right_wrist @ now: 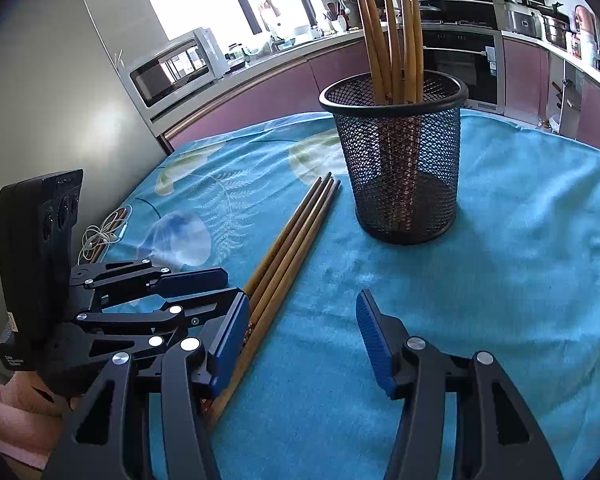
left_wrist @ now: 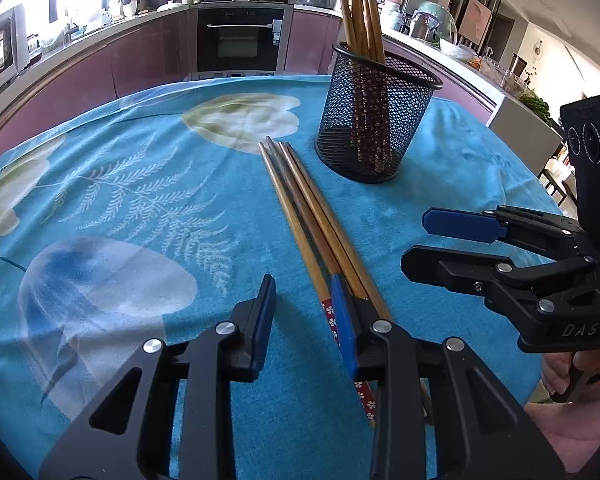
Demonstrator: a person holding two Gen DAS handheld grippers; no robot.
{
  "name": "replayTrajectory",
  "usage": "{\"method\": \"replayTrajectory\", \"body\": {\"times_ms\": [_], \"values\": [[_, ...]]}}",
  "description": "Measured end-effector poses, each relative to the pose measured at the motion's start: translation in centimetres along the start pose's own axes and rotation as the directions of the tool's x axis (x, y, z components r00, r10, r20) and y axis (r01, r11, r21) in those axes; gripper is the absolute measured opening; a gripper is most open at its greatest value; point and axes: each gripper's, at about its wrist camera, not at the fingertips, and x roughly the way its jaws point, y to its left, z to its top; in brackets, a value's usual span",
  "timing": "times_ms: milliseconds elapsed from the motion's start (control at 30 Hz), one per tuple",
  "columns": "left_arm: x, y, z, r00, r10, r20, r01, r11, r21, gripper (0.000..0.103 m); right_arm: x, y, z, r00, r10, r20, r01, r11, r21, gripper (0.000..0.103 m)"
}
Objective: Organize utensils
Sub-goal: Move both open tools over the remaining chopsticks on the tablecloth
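From the left wrist view, four loose chopsticks lie flat on the blue cloth of the desk. They lie side by side in one bundle. Their thin tips point toward the black mesh cup and stop just beside its foot. Their thick ends come back to the left claw. The left claw is partly open and holds nothing. Its right finger rests over the thick ends, so most of the bundle lies just outside the gap, on the cup's side. The claw tilts down at the cloth. The right claw comes in from the side, farther from the bundle, on the side where the cup stands.

From the right wrist view, the right claw is wide open and empty, also tilted down. The bundle runs long from the cup back toward the left finger of this claw, just outside its gap. The left claw sits right against the thick ends, so I think the left hand is nearer for the pick. More chopsticks already stand in the cup.
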Motion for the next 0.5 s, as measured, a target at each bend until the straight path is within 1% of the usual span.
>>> {"method": "replayTrajectory", "body": {"times_ms": [67,167,267,333,500], "values": [[-0.1,0.3,-0.1,1.000,-0.012,0.001,0.012,1.000,-0.019,0.025,0.3,0.3,0.1,1.000,-0.007,-0.003,0.007,1.000,-0.009,0.053],[-0.1,0.5,-0.1,1.000,-0.011,0.001,0.011,0.999,-0.034,0.022,1.0,0.7,0.4,0.999,-0.027,-0.017,0.027,0.999,-0.019,0.053],[-0.2,0.8,-0.3,1.000,-0.023,0.001,0.023,0.998,-0.052,0.021,2.0,0.9,0.5,0.998,-0.043,-0.038,0.043,0.999,-0.023,0.049],[-0.3,0.9,-0.3,1.000,-0.023,0.003,0.023,0.998,-0.057,0.021,2.5,1.1,0.4,0.998,-0.047,-0.052,0.046,0.999,-0.025,0.045],[-0.4,1.1,-0.4,0.999,-0.032,0.005,0.033,0.997,-0.068,0.021,3.0,1.7,0.5,0.995,-0.085,-0.056,0.082,0.995,-0.056,0.044]]}}
